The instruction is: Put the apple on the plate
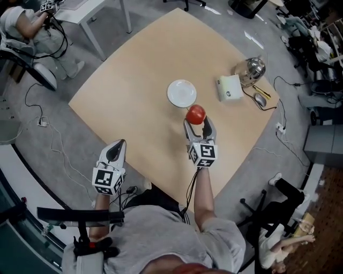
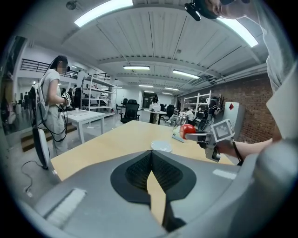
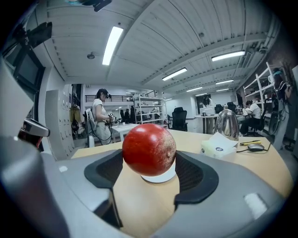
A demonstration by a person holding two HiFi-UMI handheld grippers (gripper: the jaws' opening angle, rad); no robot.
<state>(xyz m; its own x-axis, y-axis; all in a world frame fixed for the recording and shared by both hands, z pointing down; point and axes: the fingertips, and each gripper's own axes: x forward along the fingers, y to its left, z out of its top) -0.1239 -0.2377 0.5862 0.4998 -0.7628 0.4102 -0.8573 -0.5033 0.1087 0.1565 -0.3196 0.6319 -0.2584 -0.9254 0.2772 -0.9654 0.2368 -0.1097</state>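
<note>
The red apple [image 1: 195, 114] is held between the jaws of my right gripper [image 1: 197, 127], just short of the white plate [image 1: 181, 93] and a little to its right. In the right gripper view the apple [image 3: 149, 148] fills the gap in my right gripper [image 3: 149, 163], and the plate [image 3: 161, 177] shows partly behind and below it. My left gripper [image 1: 116, 153] hangs at the table's near left edge, shut and empty. In the left gripper view its pads [image 2: 139, 168] meet at the tips, and the apple [image 2: 187, 130] and plate [image 2: 161, 146] lie far ahead.
On the wooden table [image 1: 139, 80], a white tissue box [image 1: 229, 88], a metal kettle [image 1: 253, 68] and a mouse [image 1: 260, 99] sit right of the plate. A person [image 1: 27, 27] stands at the far left by a white table [image 1: 91, 13]. Cables lie on the floor.
</note>
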